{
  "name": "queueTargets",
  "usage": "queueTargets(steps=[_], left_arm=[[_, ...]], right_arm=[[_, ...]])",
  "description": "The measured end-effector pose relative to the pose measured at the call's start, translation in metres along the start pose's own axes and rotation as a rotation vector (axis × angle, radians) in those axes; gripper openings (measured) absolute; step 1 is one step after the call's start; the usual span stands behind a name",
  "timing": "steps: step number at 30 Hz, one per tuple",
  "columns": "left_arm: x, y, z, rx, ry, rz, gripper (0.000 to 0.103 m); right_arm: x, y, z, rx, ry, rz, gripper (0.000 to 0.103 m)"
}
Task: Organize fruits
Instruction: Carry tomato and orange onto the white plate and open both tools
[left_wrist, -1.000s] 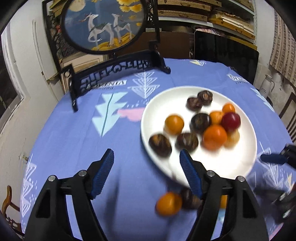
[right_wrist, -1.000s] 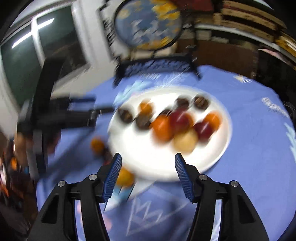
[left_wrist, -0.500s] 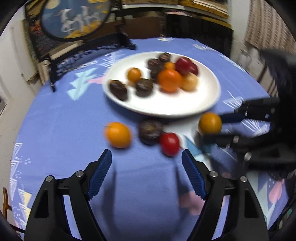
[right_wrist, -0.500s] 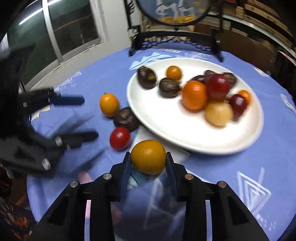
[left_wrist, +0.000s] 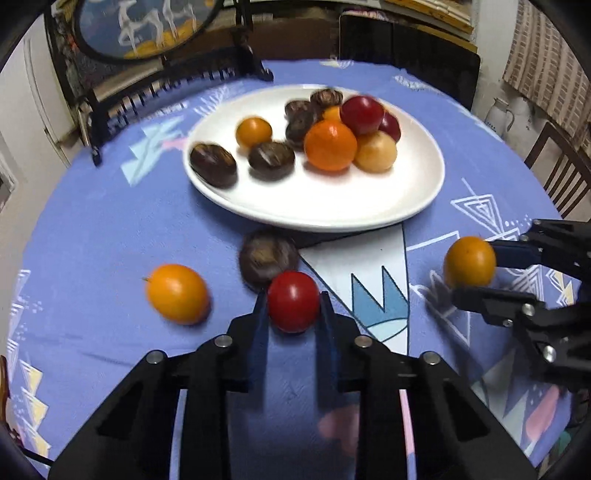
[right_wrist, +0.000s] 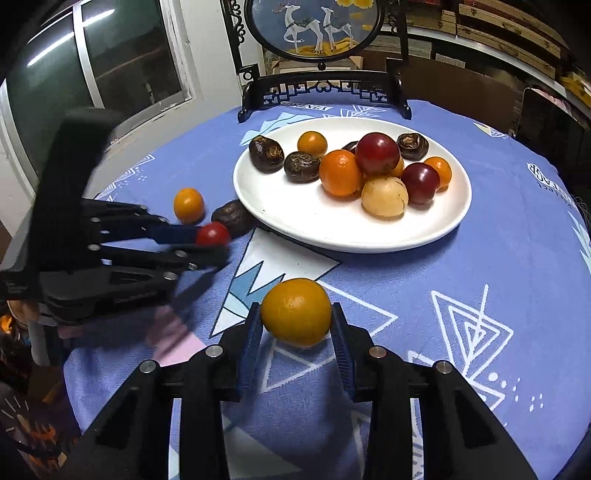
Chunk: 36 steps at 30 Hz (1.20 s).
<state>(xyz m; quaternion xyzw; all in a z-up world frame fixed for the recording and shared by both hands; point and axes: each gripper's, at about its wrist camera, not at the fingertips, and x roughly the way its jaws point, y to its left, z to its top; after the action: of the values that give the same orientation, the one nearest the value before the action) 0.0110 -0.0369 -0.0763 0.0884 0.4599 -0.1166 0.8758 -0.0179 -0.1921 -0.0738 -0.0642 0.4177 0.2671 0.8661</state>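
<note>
My left gripper (left_wrist: 293, 308) clamps a glossy red tomato (left_wrist: 293, 301) on the tablecloth (left_wrist: 92, 229); my right gripper (right_wrist: 297, 323) grips a dull orange fruit (right_wrist: 295, 312). Beyond, the white plate (right_wrist: 332, 229) holds mixed fruit.

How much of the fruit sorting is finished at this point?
Mostly done: many fruits sit on the white plate. In hand: the left gripper clamps a red fruit, the right gripper an orange one. Left on the cloth: another orange fruit and a dark one.
</note>
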Motion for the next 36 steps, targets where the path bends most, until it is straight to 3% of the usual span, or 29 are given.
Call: queueTargets(steps=[4, 8, 15, 36], left_arm=[[-0.026, 0.008, 0.007, 0.001, -0.072, 0.025, 0.026], [-0.044, 0.013, 0.026, 0.002, -0.149, 0.068, 0.026], [-0.048, 0.002, 0.064, 0.032, -0.225, 0.135, 0.026], [0.015, 0.007, 0.109, 0.033, -0.169, 0.140, 0.026]], right_arm=[[-0.005, 0.006, 0.004, -0.007, -0.024, 0.003, 0.037], [-0.025, 0.008, 0.021, -0.002, -0.103, -0.010, 0.037], [-0.052, -0.003, 0.059, 0.038, -0.226, -0.033, 0.037], [-0.010, -0.042, 0.105, 0.081, -0.208, -0.044, 0.037]])
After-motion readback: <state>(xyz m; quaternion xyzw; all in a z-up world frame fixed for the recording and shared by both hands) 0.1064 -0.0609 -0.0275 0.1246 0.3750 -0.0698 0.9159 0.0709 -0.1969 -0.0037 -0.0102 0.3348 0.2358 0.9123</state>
